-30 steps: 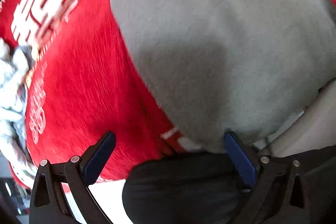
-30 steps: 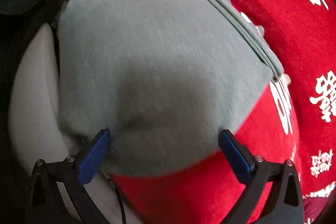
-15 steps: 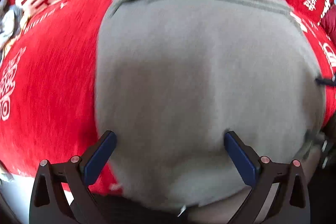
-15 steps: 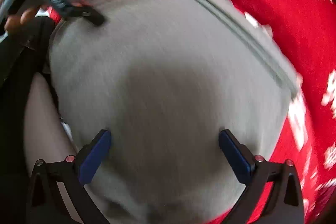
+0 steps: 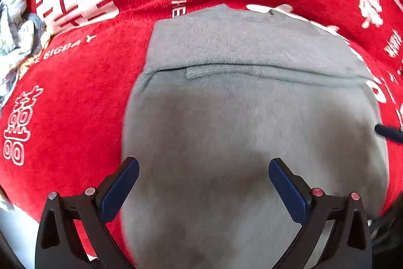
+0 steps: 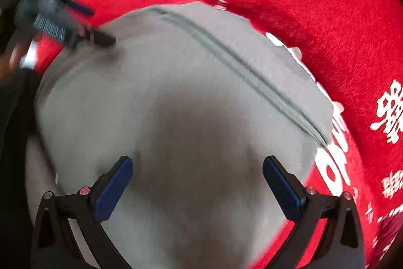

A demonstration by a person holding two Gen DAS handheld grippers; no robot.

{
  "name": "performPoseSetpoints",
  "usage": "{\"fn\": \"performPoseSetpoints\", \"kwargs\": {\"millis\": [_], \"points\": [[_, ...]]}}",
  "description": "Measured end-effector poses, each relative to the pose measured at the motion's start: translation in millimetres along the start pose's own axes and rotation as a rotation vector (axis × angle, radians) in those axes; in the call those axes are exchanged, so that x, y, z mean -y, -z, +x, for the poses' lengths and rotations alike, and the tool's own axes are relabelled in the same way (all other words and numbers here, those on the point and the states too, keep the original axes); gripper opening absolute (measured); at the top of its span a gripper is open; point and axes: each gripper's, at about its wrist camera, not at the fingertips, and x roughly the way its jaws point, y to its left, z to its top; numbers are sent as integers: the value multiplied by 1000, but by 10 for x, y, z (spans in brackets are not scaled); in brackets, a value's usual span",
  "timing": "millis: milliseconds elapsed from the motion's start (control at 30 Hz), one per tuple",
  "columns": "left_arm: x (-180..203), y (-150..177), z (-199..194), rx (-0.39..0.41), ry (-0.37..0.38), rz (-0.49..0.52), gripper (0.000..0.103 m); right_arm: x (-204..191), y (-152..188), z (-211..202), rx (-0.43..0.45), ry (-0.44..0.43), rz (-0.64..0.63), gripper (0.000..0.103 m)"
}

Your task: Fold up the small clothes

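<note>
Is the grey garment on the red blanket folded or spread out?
Folded. The grey fleece garment shows a doubled layer edge across it, lying on the red printed blanket.

Open red plush blanket with white lettering (image 5: pixel 83 97) left of flat grey fleece garment (image 5: pixel 252 117), free to pass. Crumpled pale patterned cloth pile (image 5: pixel 15 27) blocking far-left edge. Other gripper's dark fingertip (image 5: pixel 389 132) at garment's right edge. Bare blanket beyond garment too (image 6: pixel 314 24).
</note>
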Motion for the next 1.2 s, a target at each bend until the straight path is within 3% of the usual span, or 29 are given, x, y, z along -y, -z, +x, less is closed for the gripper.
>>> {"fn": "performPoseSetpoints", "kwargs": {"millis": [67, 167, 333, 467, 900, 1100, 1200], "points": [[17, 28, 173, -42, -8, -22, 103, 9, -58, 147, -38, -13, 58, 102], [-108, 163, 136, -23, 39, -73, 103, 301, 4, 235, -30, -117, 208, 102], [-138, 406, 68, -1, 32, -48, 103, 250, 485, 43, 28, -81, 145, 102], [-156, 488, 49, -5, 32, -59, 103, 328, 675, -25, 23, -69, 112, 102], [-182, 645, 16, -41, 49, -40, 103, 313, 792, -49, -24, -25, 62, 102], [-193, 805, -16, -123, 90, 92, 103, 222, 946, -80, -77, -1, -46, 102], [-80, 1003, 3, -187, 35, 301, 103, 134, 1069, -107, -104, 29, -159, 102]]}}
